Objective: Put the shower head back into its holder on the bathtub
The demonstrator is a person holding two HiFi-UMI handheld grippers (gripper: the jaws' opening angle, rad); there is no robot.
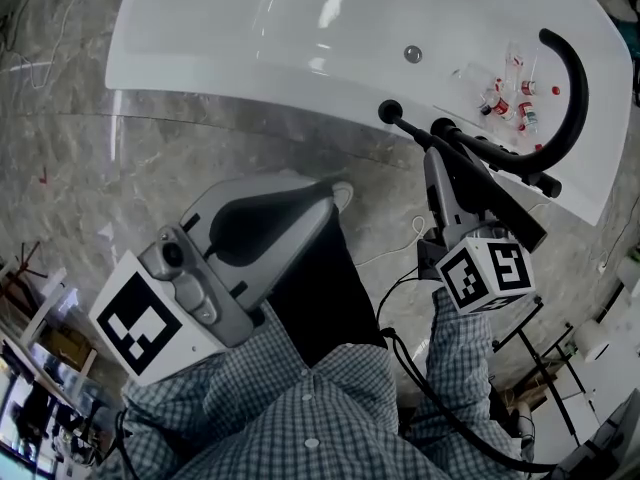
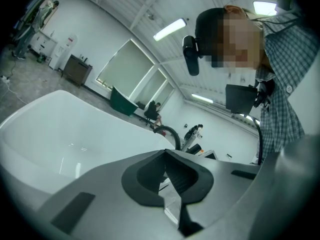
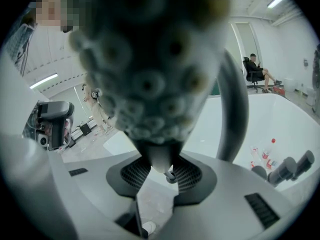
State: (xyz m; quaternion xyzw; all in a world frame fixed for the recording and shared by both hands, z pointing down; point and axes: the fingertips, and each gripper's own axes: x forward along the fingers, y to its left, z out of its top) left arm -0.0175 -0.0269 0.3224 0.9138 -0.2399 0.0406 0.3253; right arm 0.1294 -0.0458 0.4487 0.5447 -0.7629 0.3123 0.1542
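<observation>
Return of the shower head is in hand: the right gripper clamps its neck near the bathtub rim's right end. The next move likely calls for aligning the handle with the black holder. The left gripper is closed and empty.

Shower head blurred, bottles too small

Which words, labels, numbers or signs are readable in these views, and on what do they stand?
No text is readable in any view.
Bottles in the tub: red labels, too small to read.
Left cube and right cube: black-and-white square patterns only, no letters or numbers.
</observation>
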